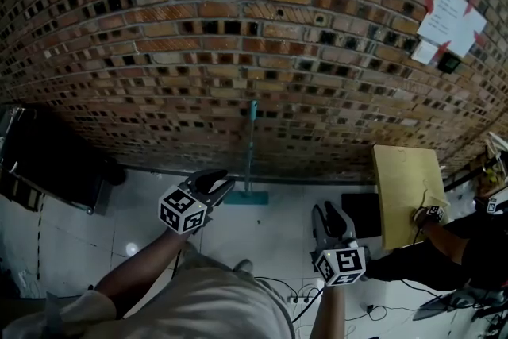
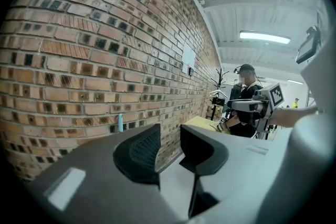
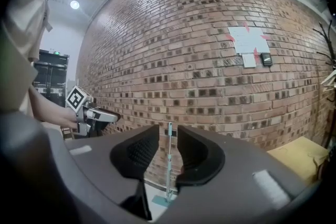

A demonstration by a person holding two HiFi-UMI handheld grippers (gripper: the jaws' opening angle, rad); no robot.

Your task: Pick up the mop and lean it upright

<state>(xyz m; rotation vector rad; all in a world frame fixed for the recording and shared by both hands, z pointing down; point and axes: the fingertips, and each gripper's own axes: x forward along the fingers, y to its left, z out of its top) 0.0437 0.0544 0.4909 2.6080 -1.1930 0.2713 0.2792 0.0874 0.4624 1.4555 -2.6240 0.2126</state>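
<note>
The mop [image 1: 250, 151] stands upright with its thin teal handle against the brick wall and its flat teal head [image 1: 245, 198] on the white floor. My left gripper [image 1: 216, 183] hovers just left of the mop head, jaws apart and empty. My right gripper [image 1: 334, 217] hangs lower right, well clear of the mop, also open and empty. In the right gripper view the mop [image 3: 168, 165] shows through the gap of that gripper [image 3: 168, 136], far beyond it. In the left gripper view only the handle tip [image 2: 120, 122] peeks over the left gripper [image 2: 170, 136].
A tan cardboard panel [image 1: 409, 190] leans on the wall at right, with a seated person's hand [image 1: 429, 214] on it. A black cabinet [image 1: 48, 163] stands at left. Cables and a power strip [image 1: 298, 296] lie on the floor near my feet. Papers [image 1: 448, 16] are taped to the wall.
</note>
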